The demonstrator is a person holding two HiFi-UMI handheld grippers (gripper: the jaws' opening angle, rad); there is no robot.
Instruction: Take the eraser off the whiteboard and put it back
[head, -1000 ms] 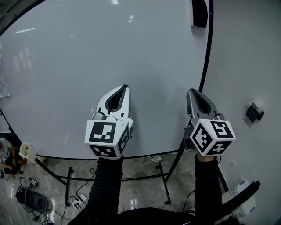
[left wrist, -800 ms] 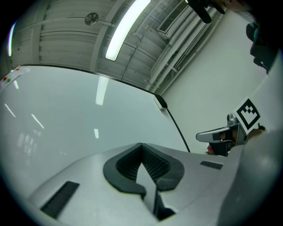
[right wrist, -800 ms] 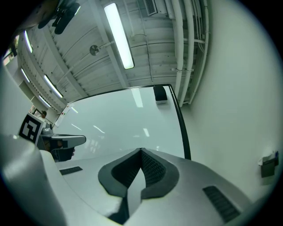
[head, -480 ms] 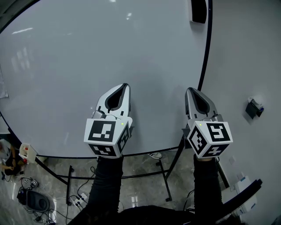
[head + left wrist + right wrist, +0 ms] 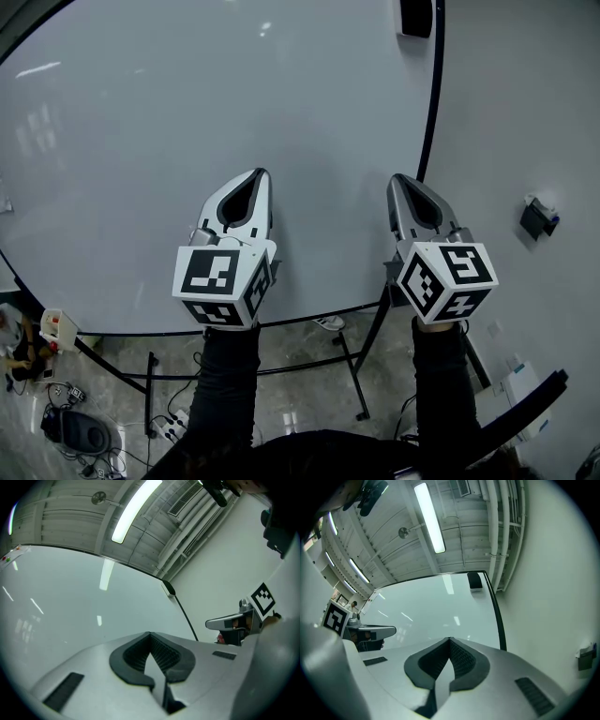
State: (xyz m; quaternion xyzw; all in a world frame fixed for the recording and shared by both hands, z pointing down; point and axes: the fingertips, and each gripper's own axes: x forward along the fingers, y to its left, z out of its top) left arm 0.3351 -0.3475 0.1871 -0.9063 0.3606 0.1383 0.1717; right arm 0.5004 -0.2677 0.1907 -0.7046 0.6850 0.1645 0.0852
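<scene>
The black eraser [image 5: 415, 17] sticks to the whiteboard [image 5: 141, 141] at its top right corner, by the black frame; it also shows in the right gripper view [image 5: 475, 581] and, small, in the left gripper view [image 5: 168, 588]. My left gripper [image 5: 260, 173] is held in front of the lower middle of the board, shut, with nothing between its jaws [image 5: 150, 633]. My right gripper [image 5: 398, 178] is level with it near the board's right edge, well below the eraser, also shut and empty [image 5: 450, 639]. Each gripper shows in the other's view.
A small dark box [image 5: 537, 217] hangs on the grey wall right of the board. The board's stand legs [image 5: 361, 375] and cables with a power strip [image 5: 169, 427] are on the tiled floor below. A red and white object [image 5: 56, 326] is at the lower left.
In the head view both grippers and the eraser sit slightly higher in the picture than a second ago. Both jaws stay shut and empty.
</scene>
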